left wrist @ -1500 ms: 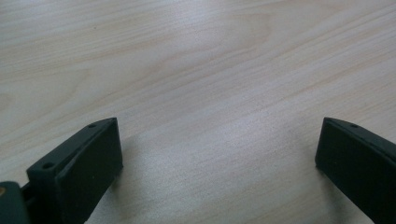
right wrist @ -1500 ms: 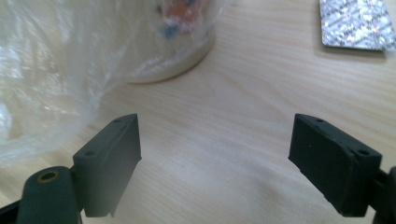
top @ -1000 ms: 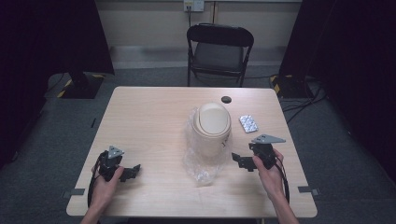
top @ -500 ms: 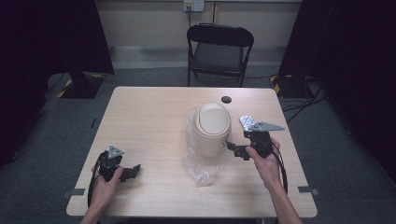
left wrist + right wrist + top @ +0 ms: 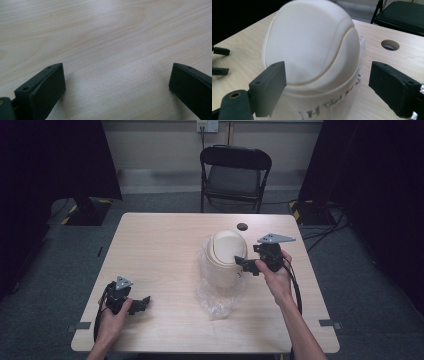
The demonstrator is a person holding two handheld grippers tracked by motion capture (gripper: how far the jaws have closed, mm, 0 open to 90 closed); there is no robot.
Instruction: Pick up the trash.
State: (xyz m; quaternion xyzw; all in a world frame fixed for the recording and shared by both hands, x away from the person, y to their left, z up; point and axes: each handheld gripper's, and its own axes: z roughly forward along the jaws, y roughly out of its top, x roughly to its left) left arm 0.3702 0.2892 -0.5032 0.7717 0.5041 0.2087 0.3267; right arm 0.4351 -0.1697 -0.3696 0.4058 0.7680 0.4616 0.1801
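High view: right gripper (image 5: 243, 265), jaws wide apart, empty, beside cream swing-lid bin (image 5: 226, 256); left gripper (image 5: 141, 303) open, well apart.

Right tool (image 5: 327, 82) jaws spread wide before the cream bin (image 5: 312, 50).

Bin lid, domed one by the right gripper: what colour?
Plain cream, no pattern; the lid shows best in the right gripper view.
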